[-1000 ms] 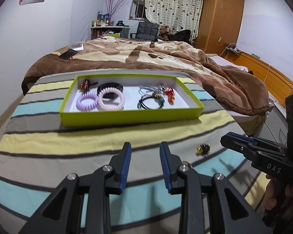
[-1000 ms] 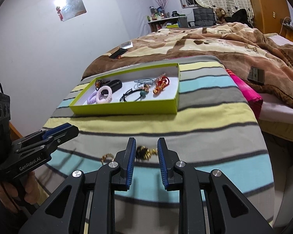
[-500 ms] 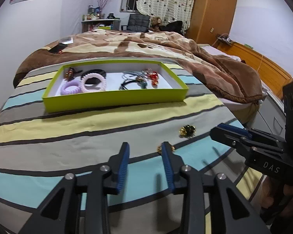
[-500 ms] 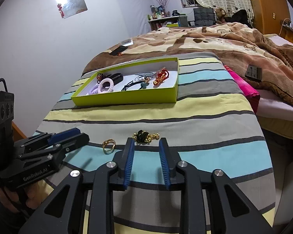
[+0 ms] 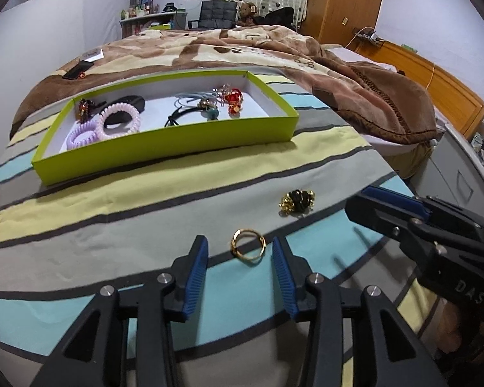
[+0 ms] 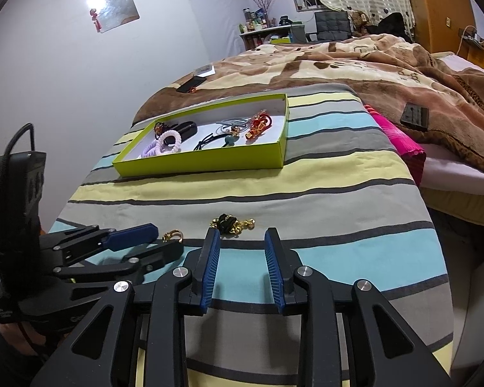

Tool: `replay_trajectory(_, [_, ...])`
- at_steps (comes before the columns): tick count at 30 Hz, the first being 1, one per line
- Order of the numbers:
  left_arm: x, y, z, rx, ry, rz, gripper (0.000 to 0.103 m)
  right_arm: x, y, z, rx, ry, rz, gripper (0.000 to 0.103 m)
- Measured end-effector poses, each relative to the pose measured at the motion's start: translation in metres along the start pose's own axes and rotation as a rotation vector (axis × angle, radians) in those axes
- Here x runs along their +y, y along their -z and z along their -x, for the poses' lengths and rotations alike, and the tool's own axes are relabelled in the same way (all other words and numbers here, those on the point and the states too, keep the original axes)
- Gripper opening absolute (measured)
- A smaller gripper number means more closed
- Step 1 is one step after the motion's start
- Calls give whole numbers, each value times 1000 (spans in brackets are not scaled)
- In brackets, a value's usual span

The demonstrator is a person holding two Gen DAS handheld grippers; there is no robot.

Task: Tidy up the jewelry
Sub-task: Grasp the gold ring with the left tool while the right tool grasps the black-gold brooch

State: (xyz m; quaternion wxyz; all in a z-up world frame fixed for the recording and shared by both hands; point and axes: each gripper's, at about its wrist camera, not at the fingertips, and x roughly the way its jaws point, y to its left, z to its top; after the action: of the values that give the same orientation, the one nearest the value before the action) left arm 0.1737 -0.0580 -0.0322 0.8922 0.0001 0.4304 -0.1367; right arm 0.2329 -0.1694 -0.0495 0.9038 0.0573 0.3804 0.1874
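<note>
**Grabbing the gold ring off the bedspread**

Left wrist: left gripper (image 5: 240,258) is spread open w/ the gold ring (image 5: 247,246) lying between its tips. Drop low, pinch the band sideways, then carry it to the green tray (image 5: 164,148).

Right wrist: right gripper (image 6: 242,254) open too, empty, black-gold charm (image 6: 231,222) just ahead; ring looks partly hidden here, I think.

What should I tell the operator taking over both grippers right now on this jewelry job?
Left gripper: open, its fingers either side of the gold ring on the striped cover, not closed on it.
Right gripper: open, empty, just short of the black-and-gold piece.
Green tray: already holds the pink coil ties, cord ties and a red charm.
Left to do: close on the ring, carry it to the tray, then likely the black-and-gold piece.
</note>
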Motion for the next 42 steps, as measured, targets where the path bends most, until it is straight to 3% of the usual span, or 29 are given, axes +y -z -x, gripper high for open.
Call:
replay_trajectory(3, [-2,-1,-3,0,-26,-10,42,-1,0,-1,2,3,-3,29])
replay_trajectory(7, [0,-2,-3,-1,-64,-3,24,-1,0,-2,7,4,2,29])
replay_trajectory(30, [34,0,19,-40,-73,69,24,25,-13,-46,135,33,142,30])
replay_trajectory(42, [41,0,23,-45,-72,89,24,39,-17,-59,193,101,241,30])
